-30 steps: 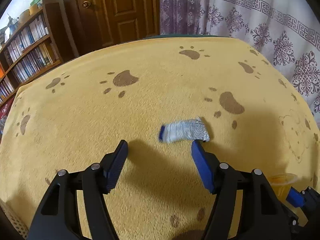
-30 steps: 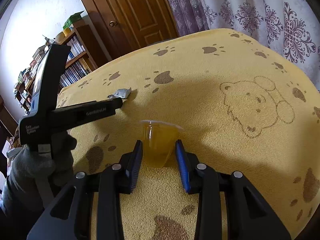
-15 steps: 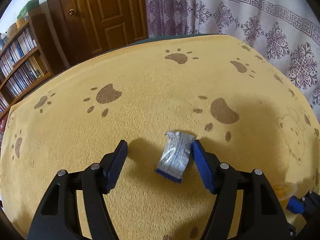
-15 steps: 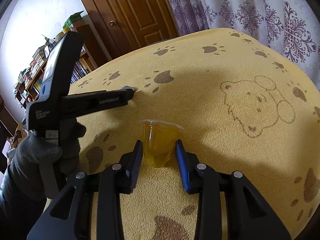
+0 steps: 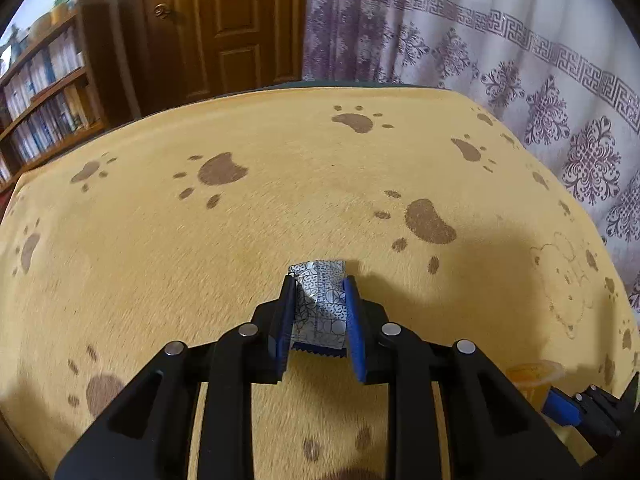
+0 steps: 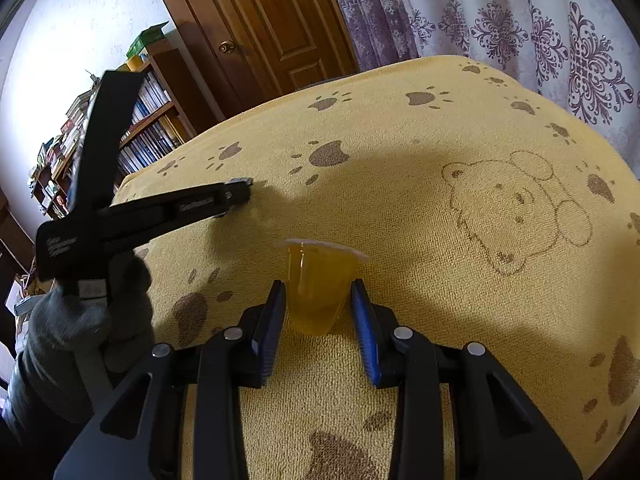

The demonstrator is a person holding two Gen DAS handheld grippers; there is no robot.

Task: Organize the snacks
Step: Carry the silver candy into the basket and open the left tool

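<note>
Snacks mid-sorting: the left gripper [image 5: 318, 312] clamped a wrapped candy [image 5: 320, 304]; the right gripper [image 6: 318, 316] gripped a jelly cup [image 6: 318, 284].
Both stayed on the blanket [image 5: 160, 240], cup at the candy's four o'clock; no collecting spot was visible, so placing seemingly remained.

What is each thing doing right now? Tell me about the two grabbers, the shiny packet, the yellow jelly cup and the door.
left gripper: shut on the snack packet.
snack packet: sealed, crinkled, pinched between the blue pads.
right gripper: closed around the jelly cup.
jelly cup: upright, lid on, full of yellow jelly.
blanket: spread flat under everything.
door: closed.
curtain: drawn across.
</note>
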